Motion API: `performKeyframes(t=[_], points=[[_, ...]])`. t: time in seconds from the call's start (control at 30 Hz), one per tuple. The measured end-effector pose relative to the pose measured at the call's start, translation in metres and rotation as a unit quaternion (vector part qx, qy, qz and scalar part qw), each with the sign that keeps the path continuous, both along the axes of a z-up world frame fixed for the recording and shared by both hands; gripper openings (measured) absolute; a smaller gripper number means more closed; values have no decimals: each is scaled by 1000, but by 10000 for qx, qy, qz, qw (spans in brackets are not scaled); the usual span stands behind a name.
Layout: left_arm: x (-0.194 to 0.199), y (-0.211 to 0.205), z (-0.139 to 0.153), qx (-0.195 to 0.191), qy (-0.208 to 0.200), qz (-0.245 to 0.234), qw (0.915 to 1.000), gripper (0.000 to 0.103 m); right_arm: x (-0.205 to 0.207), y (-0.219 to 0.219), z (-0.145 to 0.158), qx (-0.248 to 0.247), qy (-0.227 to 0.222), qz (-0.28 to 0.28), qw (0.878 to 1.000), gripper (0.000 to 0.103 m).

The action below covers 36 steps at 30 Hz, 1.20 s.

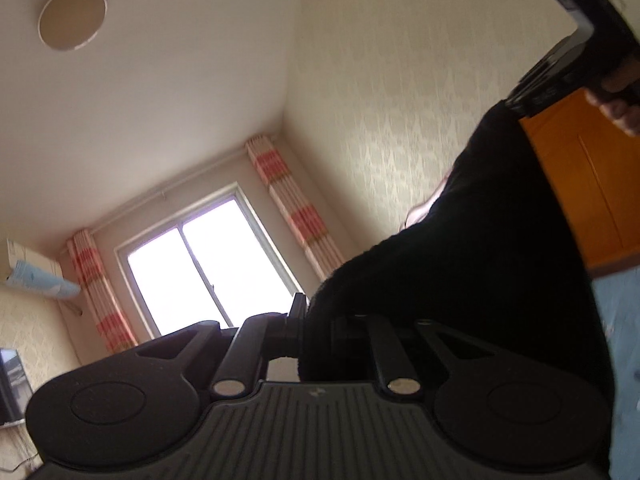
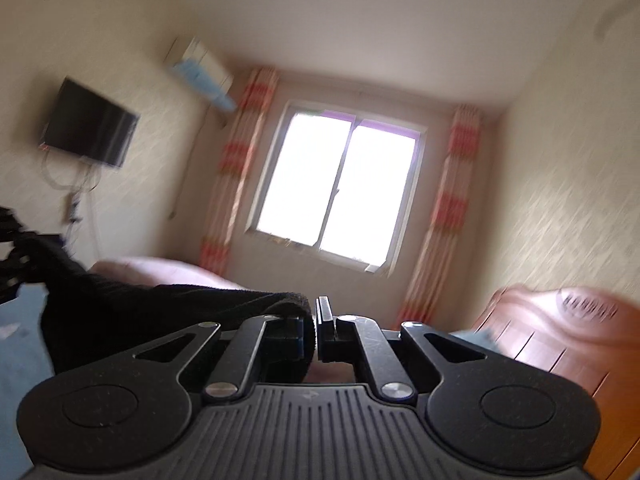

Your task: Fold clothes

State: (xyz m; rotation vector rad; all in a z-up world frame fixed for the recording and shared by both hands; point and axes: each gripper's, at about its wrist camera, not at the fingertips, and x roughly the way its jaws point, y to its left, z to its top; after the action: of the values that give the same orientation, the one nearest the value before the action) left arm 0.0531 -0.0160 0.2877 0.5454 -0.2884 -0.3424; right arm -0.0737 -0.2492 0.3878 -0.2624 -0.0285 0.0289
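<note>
Both of my tools are up in the air, pointing toward the window (image 2: 340, 184) at the far end of the room.

My left tool (image 1: 301, 322) is clamped on the black garment (image 1: 480, 248); its edge sits pinched between the jaws, with the cloth bulging over the right-hand finger. From there the dark fabric stretches up and to the right as one broad band to my right tool (image 1: 532, 98), seen in the left wrist view with my hand (image 1: 616, 112) around its grip.

In the right wrist view my right tool (image 2: 316, 328) is closed on the same garment (image 2: 140, 312): a rolled hem is nipped between the jaws, and the cloth runs off to the left and hangs down in a fold. The frame is motion-blurred.

So the garment spans between the two tools, held off the bed (image 2: 16, 360), whose blue sheet shows at lower left.

Open room: bare air ahead to the window, curtains (image 2: 236, 168) on either side. A wall TV (image 2: 90, 122) is on the left, and a wooden headboard (image 2: 560, 336) stands low on the right. An orange wooden door (image 1: 580, 184) stands behind the cloth in the left view.
</note>
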Motion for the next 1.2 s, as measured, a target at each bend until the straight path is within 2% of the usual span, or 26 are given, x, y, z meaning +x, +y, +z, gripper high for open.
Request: performKeyframes(t=[0.13, 0.23, 0.37, 0.47, 0.57, 0.73, 0.87, 0.97, 1.07, 1.2], points=[[-17, -14, 31, -241, -305, -405, 9984, 9, -9, -8, 43, -114, -640, -333, 9973, 7], [-27, -25, 50, -375, -477, -607, 9963, 10, -17, -14, 70, -258, -1239, -685, 9896, 7], [-36, -34, 68, -652, -598, -843, 9925, 10, -22, -28, 103, 22, -1611, -826, 9835, 7], [-43, -35, 62, -729, -485, -1035, 9908, 11, -22, -36, 110, 149, -1764, -860, 9804, 8], [-38, -37, 37, -587, -127, -1081, 9923, 11, -11, -42, 92, 171, -1494, -785, 9855, 8], [-26, -36, -34, -298, 525, -997, 9932, 11, 21, -52, 29, 68, -639, -612, 9961, 8], [-26, -30, -100, 18, 1147, -1049, 9878, 11, 44, -53, -26, -44, 85, -324, 9994, 8], [-28, -26, -142, 181, 1495, -1101, 9824, 11, 59, -34, -67, -206, 621, 9, 9979, 8], [-32, -16, -171, 99, 1822, -1112, 9769, 11, 71, -17, -94, -415, 1024, 315, 9934, 8], [-32, 16, -197, -317, 2195, -933, 9706, 11, 87, 10, -114, -589, 1385, 588, 9869, 8]])
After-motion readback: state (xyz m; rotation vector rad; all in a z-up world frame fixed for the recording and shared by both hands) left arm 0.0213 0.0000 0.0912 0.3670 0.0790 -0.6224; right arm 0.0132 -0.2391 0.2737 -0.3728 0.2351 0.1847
